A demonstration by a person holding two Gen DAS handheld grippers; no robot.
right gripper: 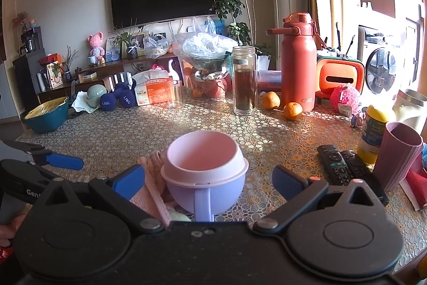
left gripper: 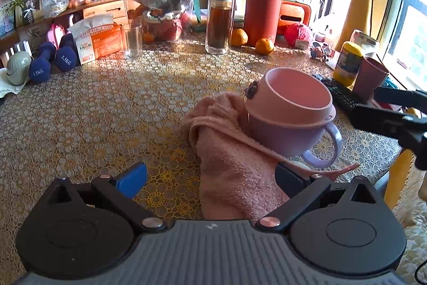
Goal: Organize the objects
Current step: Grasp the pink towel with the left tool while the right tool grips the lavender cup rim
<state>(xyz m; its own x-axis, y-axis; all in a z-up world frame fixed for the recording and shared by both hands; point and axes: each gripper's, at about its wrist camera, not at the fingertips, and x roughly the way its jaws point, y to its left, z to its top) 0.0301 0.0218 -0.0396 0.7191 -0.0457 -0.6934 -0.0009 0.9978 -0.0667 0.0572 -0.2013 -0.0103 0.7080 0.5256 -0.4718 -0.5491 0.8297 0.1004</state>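
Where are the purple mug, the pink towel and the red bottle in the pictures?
purple mug (right gripper: 205,188), right wrist view, on its lilac front wall above the handle.
pink towel (left gripper: 234,178), left wrist view, on its folded middle.
red bottle (right gripper: 297,71), right wrist view, on its body.

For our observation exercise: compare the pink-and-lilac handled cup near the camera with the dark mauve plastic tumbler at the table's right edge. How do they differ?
The pink-and-lilac handled cup is round-bellied, two-toned, and has a loop handle; the dark mauve plastic tumbler is taller, tapered, one colour, and has none. The cup leans against a pink towel; the tumbler stands beside two black remote controls. Both are open-topped, and the cup looks empty.
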